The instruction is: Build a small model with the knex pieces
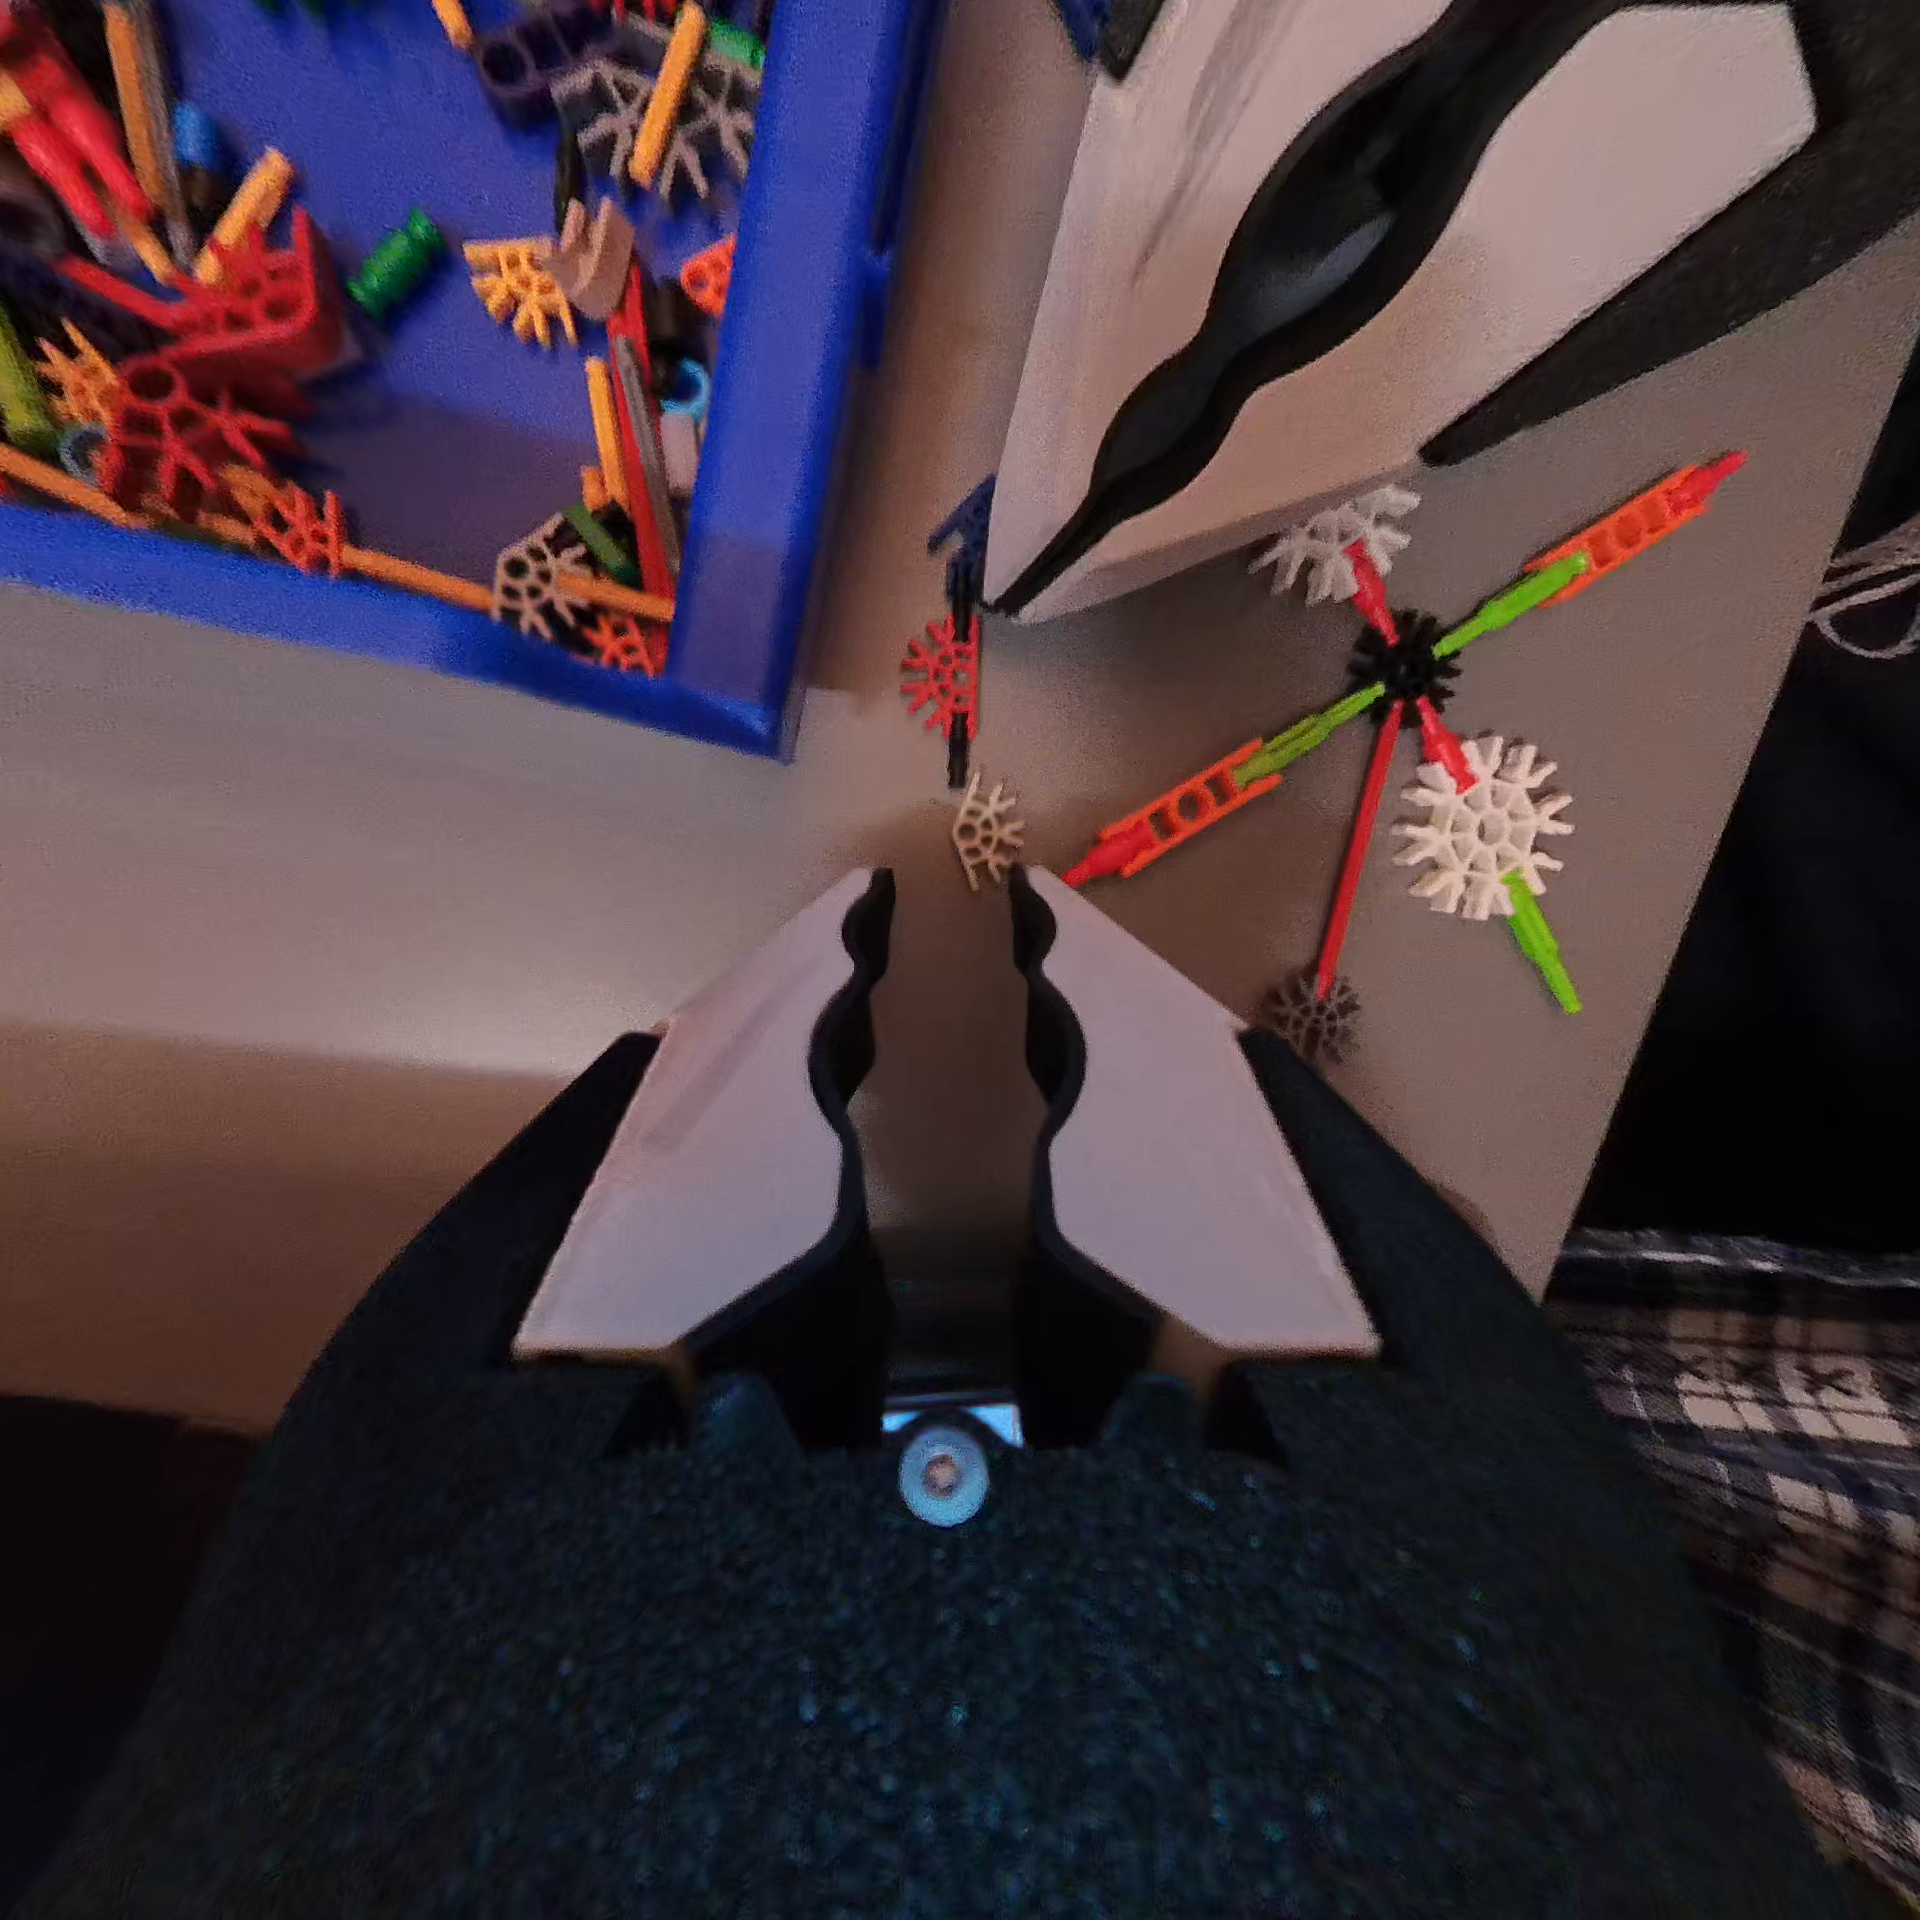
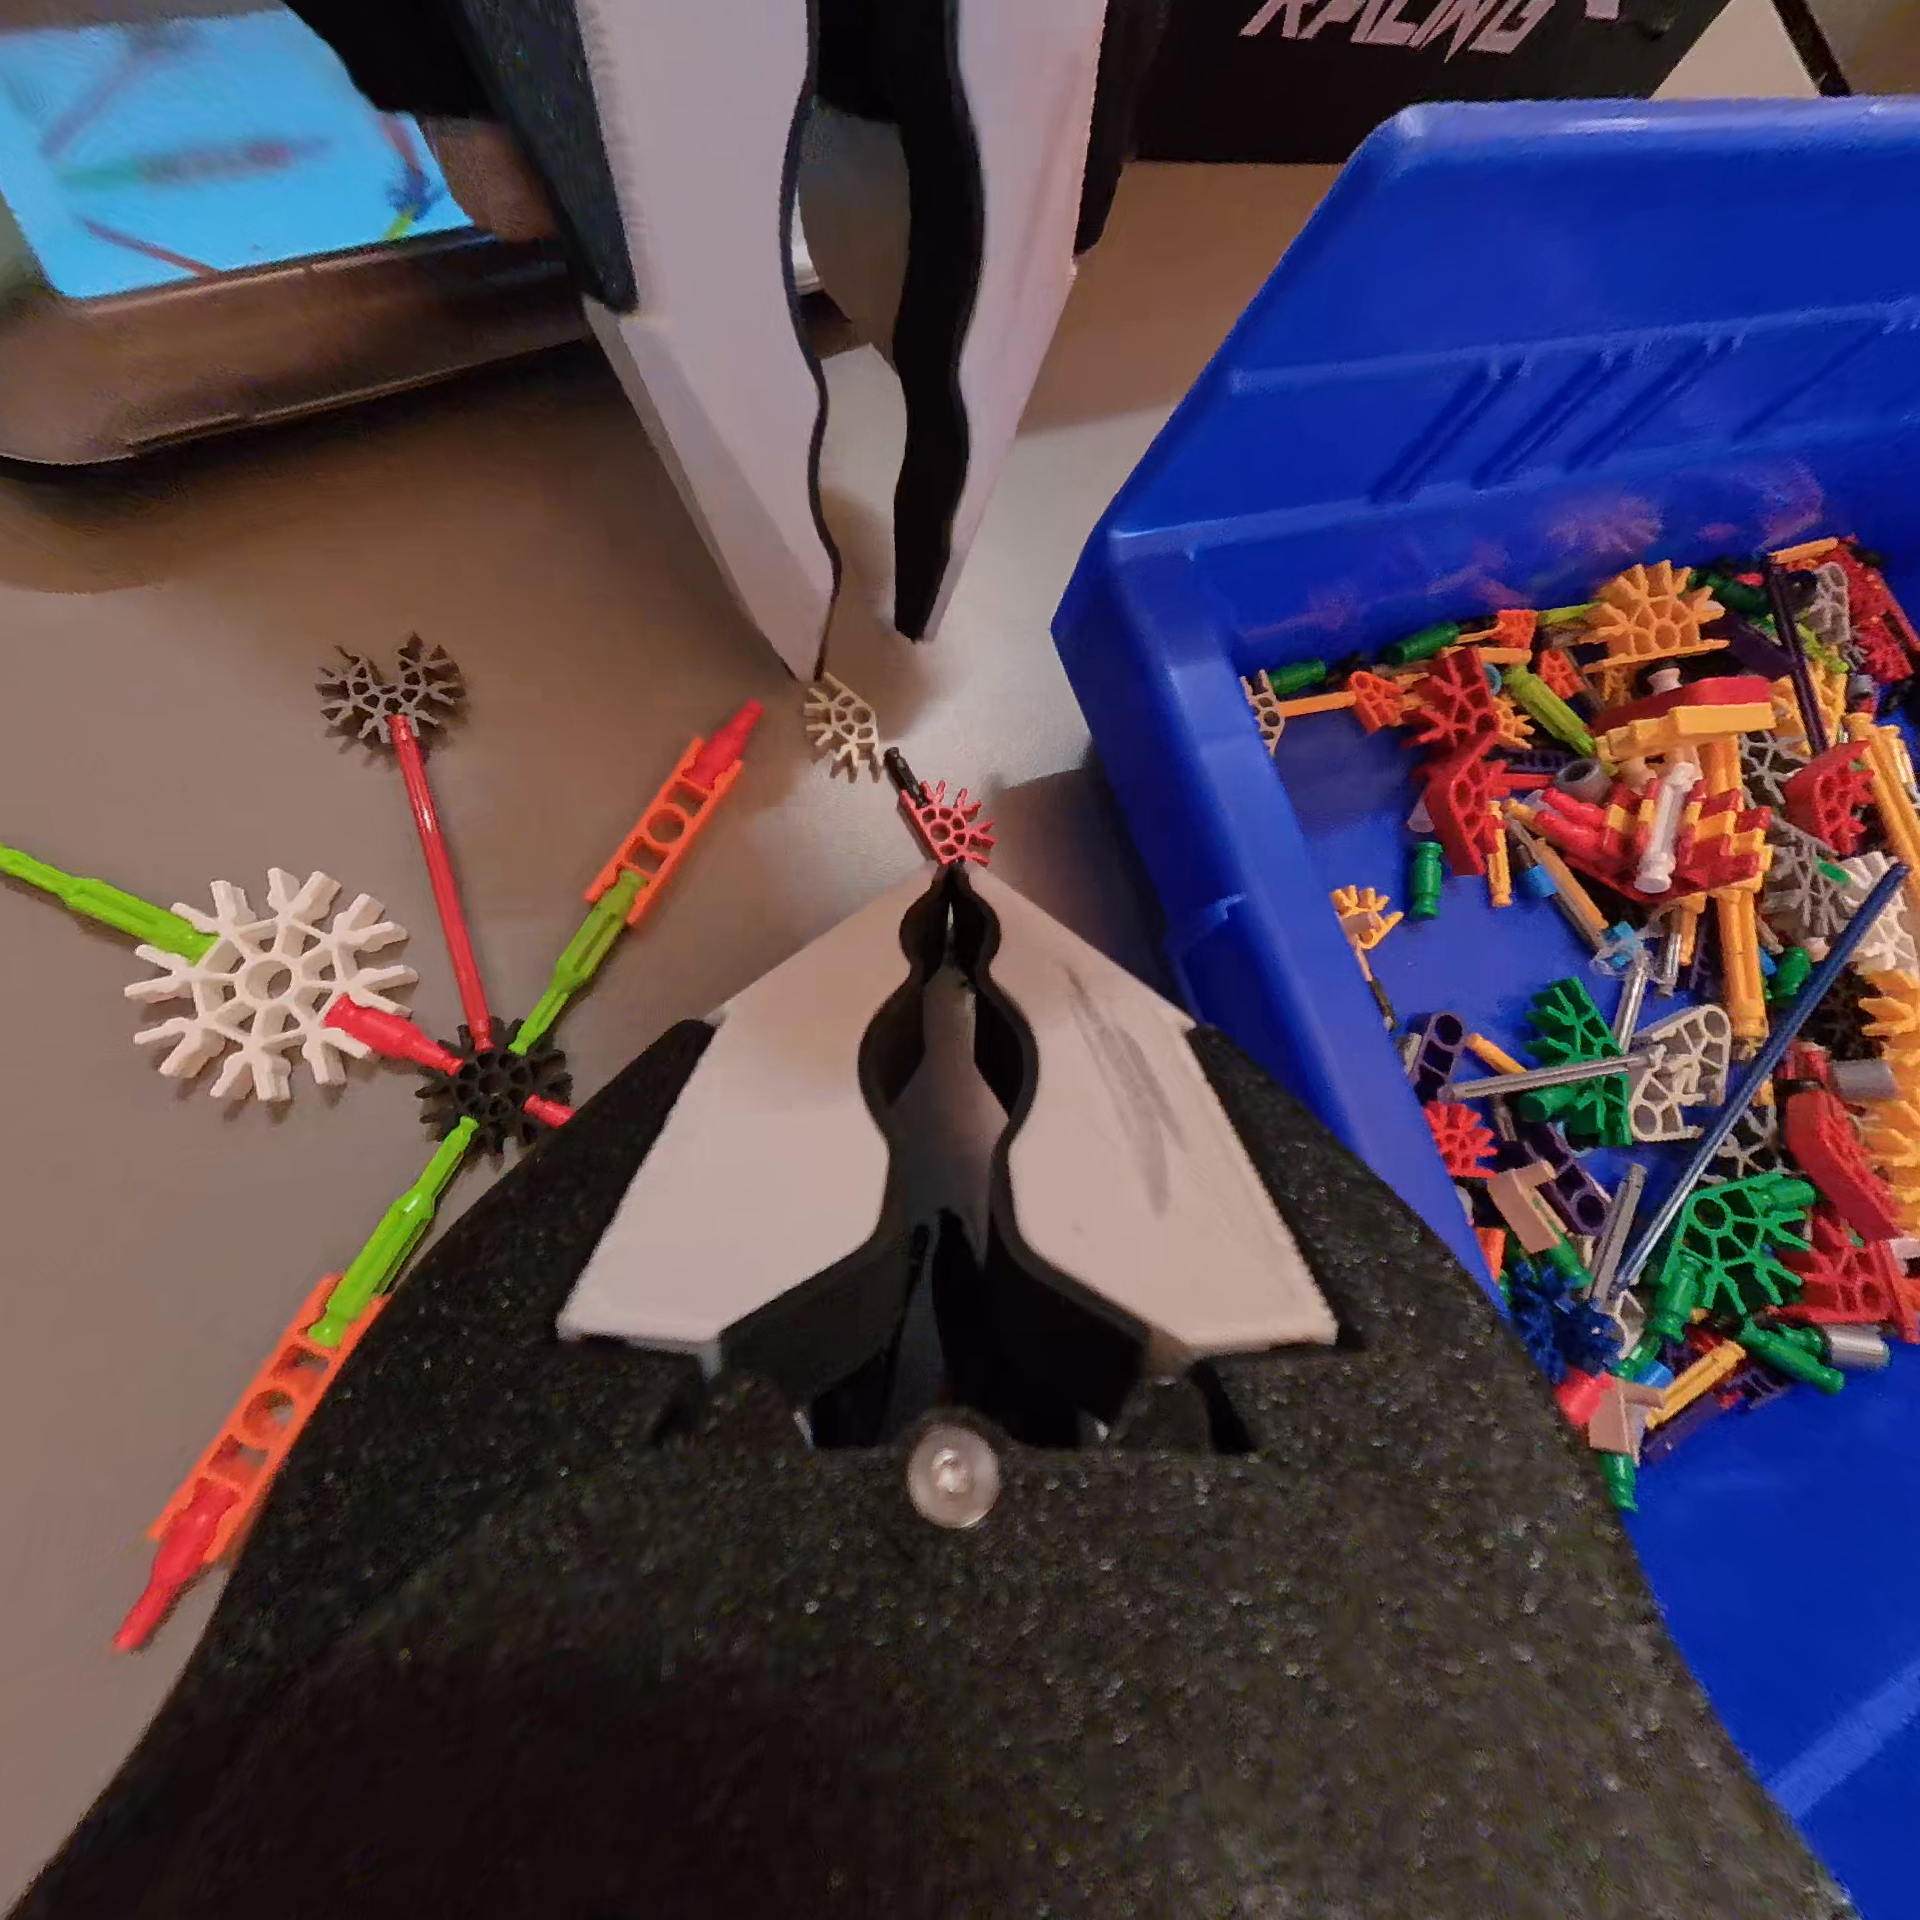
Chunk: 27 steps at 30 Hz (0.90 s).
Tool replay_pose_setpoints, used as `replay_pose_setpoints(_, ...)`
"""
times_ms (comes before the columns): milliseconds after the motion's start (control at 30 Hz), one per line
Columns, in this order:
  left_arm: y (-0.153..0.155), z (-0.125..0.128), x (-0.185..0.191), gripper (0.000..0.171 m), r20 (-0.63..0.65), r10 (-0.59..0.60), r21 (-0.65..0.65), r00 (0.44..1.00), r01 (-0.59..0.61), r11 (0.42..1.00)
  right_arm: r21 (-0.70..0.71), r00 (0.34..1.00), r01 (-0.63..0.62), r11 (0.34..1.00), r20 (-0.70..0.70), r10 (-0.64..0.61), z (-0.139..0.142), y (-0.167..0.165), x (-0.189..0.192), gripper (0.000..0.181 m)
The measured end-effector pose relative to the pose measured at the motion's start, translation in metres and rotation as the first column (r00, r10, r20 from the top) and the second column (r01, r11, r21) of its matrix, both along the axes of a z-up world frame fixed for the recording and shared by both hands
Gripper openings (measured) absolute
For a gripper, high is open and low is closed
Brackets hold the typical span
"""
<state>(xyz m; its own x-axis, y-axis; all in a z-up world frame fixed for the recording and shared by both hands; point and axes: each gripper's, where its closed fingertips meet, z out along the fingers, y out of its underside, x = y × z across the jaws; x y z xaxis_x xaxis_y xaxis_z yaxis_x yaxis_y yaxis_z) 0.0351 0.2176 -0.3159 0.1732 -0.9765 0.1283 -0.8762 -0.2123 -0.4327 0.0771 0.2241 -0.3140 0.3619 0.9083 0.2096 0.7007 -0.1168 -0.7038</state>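
Note:
My left gripper (image 1: 951, 883) is open and empty, low over the tan table. A small tan connector (image 1: 987, 831) lies just ahead of its right fingertip; it also shows in the right wrist view (image 2: 844, 722). My right gripper (image 2: 951, 883) is shut on a thin black rod (image 2: 902, 771) that carries a red snowflake connector (image 2: 951, 821). The rod's free end points at the tan connector, close to it. In the left wrist view the right gripper (image 1: 1003, 603) comes in from the top, with the red connector (image 1: 940, 675) on the rod (image 1: 958, 743).
A blue bin (image 2: 1174, 831) full of mixed building pieces stands beside the grippers; it also shows in the left wrist view (image 1: 743, 582). A flat built star with a black hub (image 2: 494, 1086), rods and white connectors lies on the table. A tablet (image 2: 208, 239) lies at the back.

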Motion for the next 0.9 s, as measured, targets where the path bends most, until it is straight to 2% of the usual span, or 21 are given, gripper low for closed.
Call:
replay_pose_setpoints(133,0.005,-0.001,0.005,0.014,0.005,-0.033,0.109,0.999,0.032,0.993,-0.001,1.0,-0.004,1.0,-0.029,0.004,0.0,-0.002,0.001,0.0)
replay_pose_setpoints(233,-0.008,-0.006,0.007,0.016,-0.009,-0.056,0.064,0.998,0.056,0.996,0.013,1.0,-0.005,1.0,-0.029,0.005,0.0,-0.002,0.001,0.0)
replay_pose_setpoints(467,-0.009,-0.009,0.01,0.011,0.0,-0.036,0.126,0.999,0.035,0.991,0.021,0.999,-0.011,1.0,-0.049,0.012,0.003,-0.001,0.001,0.0)
replay_pose_setpoints(667,-0.008,-0.009,0.009,0.01,0.017,0.022,0.16,1.0,-0.024,0.987,0.025,0.999,-0.018,1.0,-0.042,0.019,0.002,-0.002,0.0,0.0)
replay_pose_setpoints(900,-0.003,-0.007,0.007,0.01,0.035,0.143,0.195,0.989,-0.147,0.97,0.024,0.998,-0.014,1.0,-0.056,0.015,0.004,-0.001,0.001,0.0)
